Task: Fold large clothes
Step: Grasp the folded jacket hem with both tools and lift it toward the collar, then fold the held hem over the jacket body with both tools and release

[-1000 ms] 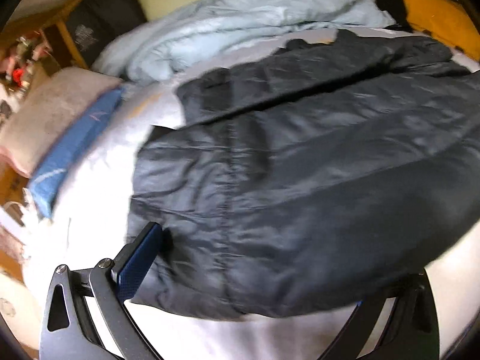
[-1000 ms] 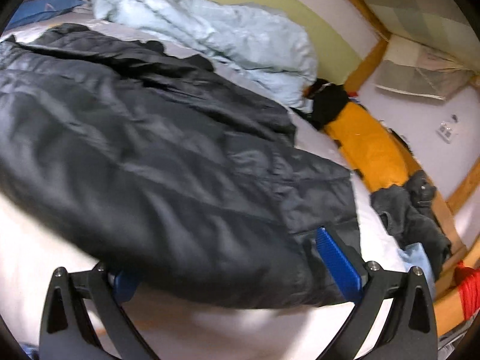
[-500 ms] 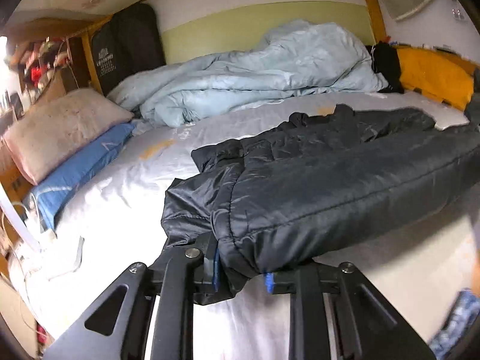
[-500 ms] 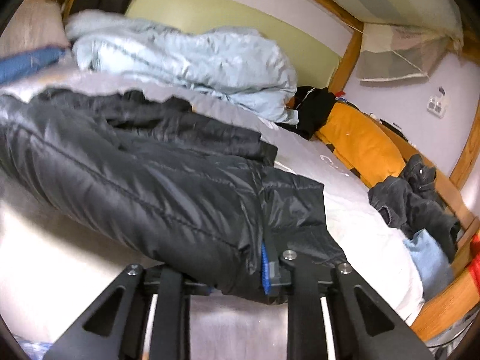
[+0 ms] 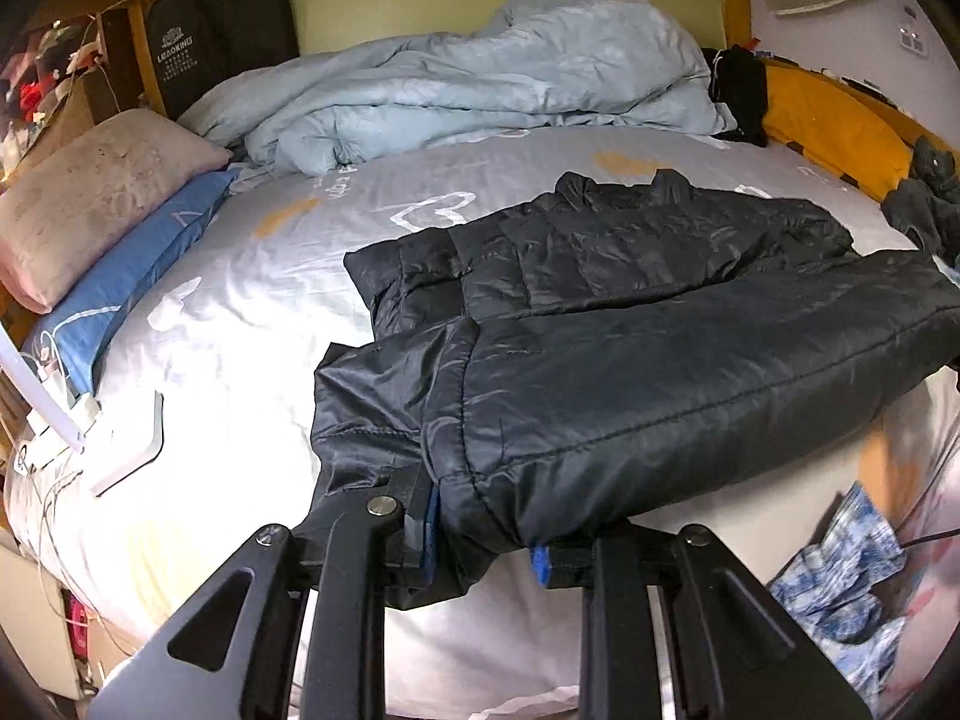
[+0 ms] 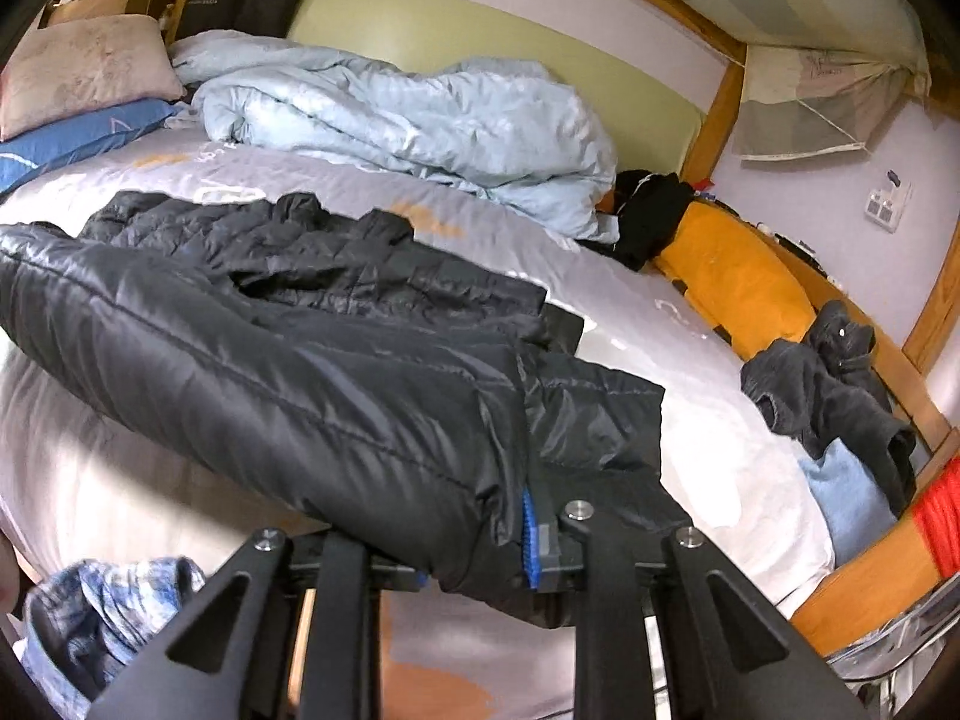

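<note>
Pink pillow (image 5: pixel 90 192) on blue pillow (image 5: pixel 132 276) at bed's left edge. Left gripper (image 5: pixel 486 534) clamped narrow on near-left hem corner of black puffer jacket (image 5: pixel 660 372). Jacket spread across grey bed sheet (image 5: pixel 240 312), near hem raised off it. Right gripper (image 6: pixel 474 552) pinching near-right hem corner. Light blue duvet (image 6: pixel 408 120) bunched behind; orange cushion (image 6: pixel 738 282) far right.

Duvet (image 5: pixel 480 84): pale blue, bunched at far side of bed (image 5: pixel 240 276).
Pillow (image 5: pixel 90 198): pink, far left.
Cushion (image 5: pixel 834 126): orange, far right.
</note>
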Demonstrator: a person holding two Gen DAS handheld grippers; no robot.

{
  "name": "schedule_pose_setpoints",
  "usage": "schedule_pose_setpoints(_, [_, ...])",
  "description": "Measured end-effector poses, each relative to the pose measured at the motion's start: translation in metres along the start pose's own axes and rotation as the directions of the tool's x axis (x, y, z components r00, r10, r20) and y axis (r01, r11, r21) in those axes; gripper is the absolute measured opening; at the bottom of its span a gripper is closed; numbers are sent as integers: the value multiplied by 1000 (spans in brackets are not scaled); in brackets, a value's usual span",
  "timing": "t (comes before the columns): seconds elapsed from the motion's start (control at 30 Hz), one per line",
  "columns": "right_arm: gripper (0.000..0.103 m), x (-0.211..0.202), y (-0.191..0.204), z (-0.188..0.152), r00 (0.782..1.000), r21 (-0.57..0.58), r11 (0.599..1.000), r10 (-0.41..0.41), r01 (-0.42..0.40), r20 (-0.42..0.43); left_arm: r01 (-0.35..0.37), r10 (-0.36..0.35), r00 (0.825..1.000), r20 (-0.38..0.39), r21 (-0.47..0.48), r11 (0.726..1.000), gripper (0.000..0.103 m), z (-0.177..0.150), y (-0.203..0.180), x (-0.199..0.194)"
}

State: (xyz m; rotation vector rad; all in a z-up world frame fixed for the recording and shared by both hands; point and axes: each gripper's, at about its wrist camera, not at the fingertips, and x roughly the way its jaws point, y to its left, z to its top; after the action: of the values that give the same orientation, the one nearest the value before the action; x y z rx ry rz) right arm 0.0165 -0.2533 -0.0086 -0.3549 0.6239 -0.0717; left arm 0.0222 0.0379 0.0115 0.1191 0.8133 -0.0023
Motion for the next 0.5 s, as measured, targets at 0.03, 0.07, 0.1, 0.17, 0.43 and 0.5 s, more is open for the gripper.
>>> schedule_pose_setpoints(0.03, [21, 2, -3, 6, 1000, 3, 1000, 5, -5, -5, 3, -3, 1000, -6, 2, 1000, 23, 4, 1, -1])
schedule_pose_setpoints(0.07, [21, 5, -6, 15, 1000, 6, 1000, 11, -11, -8, 4, -4, 1000, -9, 2, 1000, 24, 13, 3, 1])
schedule_pose_setpoints(0.1, [22, 8, -7, 22, 1000, 6, 1000, 16, -16, -10, 4, -4, 1000, -7, -7, 1000, 27, 25, 7, 3])
schedule_pose_setpoints(0.17, [22, 21, -12, 44, 999, 10, 1000, 20, -20, -27, 8, -8, 1000, 4, -25, 1000, 30, 49, 11, 10])
schedule_pose_setpoints(0.43, [30, 98, -20, 115, 996, 84, 995, 55, -49, -63, -64, 64, 998, -4, 21, 998, 40, 131, 17, 70])
schedule_pose_setpoints(0.5, [30, 125, -12, 127, 994, 88, 995, 55, -47, -94, -59, 59, 998, -26, 1, 998, 42, 142, 21, 95])
